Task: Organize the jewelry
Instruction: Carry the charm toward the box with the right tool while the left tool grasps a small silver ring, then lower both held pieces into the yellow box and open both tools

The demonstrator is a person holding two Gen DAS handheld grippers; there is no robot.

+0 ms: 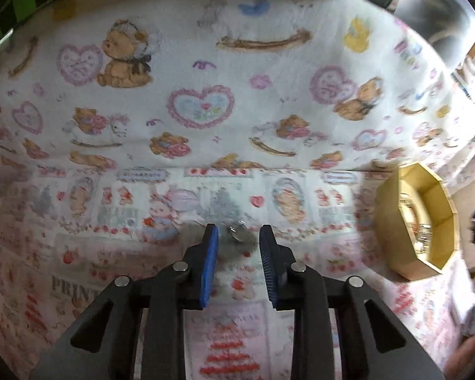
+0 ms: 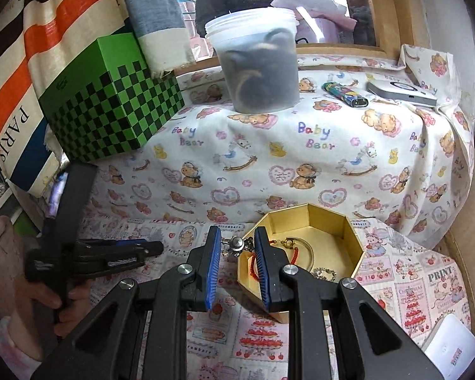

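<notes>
A small silver jewelry piece lies on the printed cloth just left of a gold octagonal box. My right gripper is open with its blue pads on either side of the piece. Inside the box lie a red beaded bracelet, a thin ring-shaped bangle and a sparkly silver chain. In the left wrist view my left gripper is open, with the same silver piece between its tips. The box shows at its right. The left gripper shows held low at the left.
A green checkered box stands back left. A lidded plastic tub, a lighter and a white device sit on the raised cloth-covered ledge behind. A white card lies front right.
</notes>
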